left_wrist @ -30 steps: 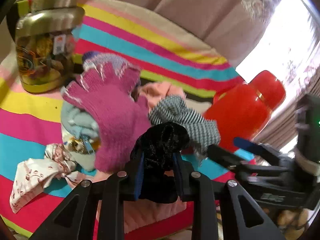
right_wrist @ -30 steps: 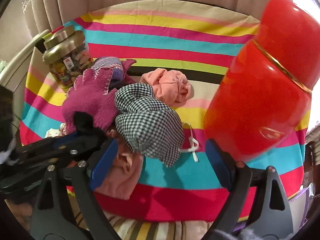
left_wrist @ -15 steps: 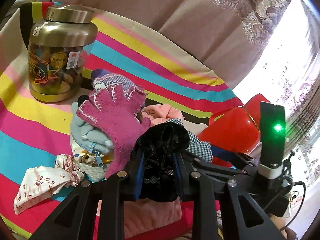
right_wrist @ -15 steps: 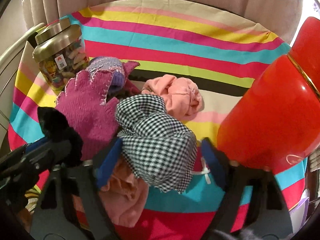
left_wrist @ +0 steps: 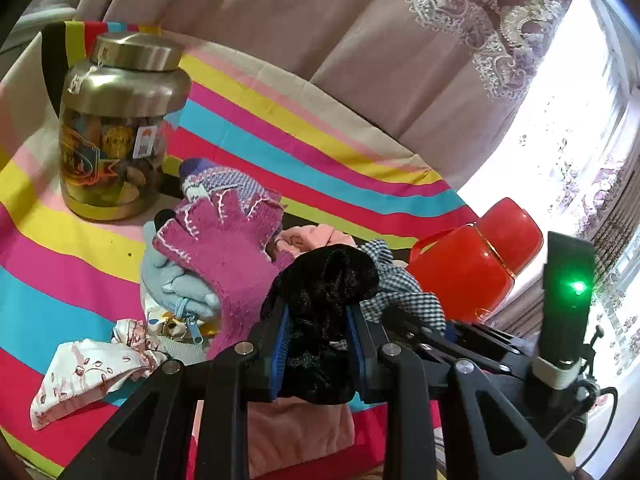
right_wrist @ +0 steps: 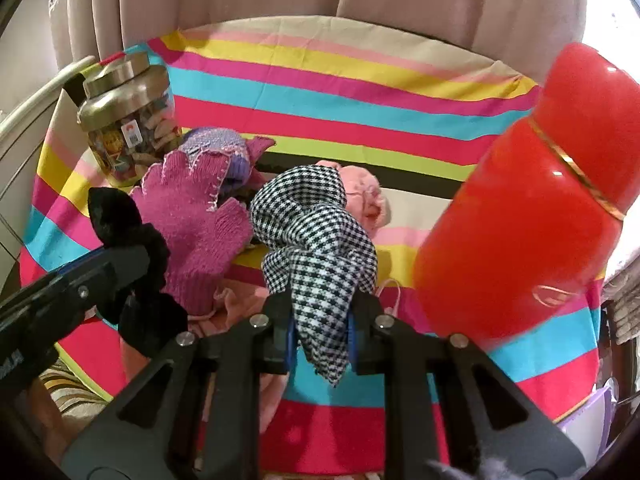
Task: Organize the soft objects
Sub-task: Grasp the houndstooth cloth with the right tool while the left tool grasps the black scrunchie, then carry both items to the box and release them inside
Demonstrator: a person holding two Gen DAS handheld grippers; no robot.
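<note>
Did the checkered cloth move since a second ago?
Yes. The checkered cloth lay flat by the pink glove; now the right gripper, whose jaws have just been closing, pinches it, bunched up off the striped cloth.

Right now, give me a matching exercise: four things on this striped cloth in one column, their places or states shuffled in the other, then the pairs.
1. black-and-white checked cloth
2. fuzzy black fabric piece
3. gold-lidded glass jar
4. glossy red plastic bottle

A. standing far left, lid on
B. pinched in the right tool
C. at the right edge, untouched
D. pinched in the left tool

Pairs: 1-B, 2-D, 3-A, 4-C
</note>
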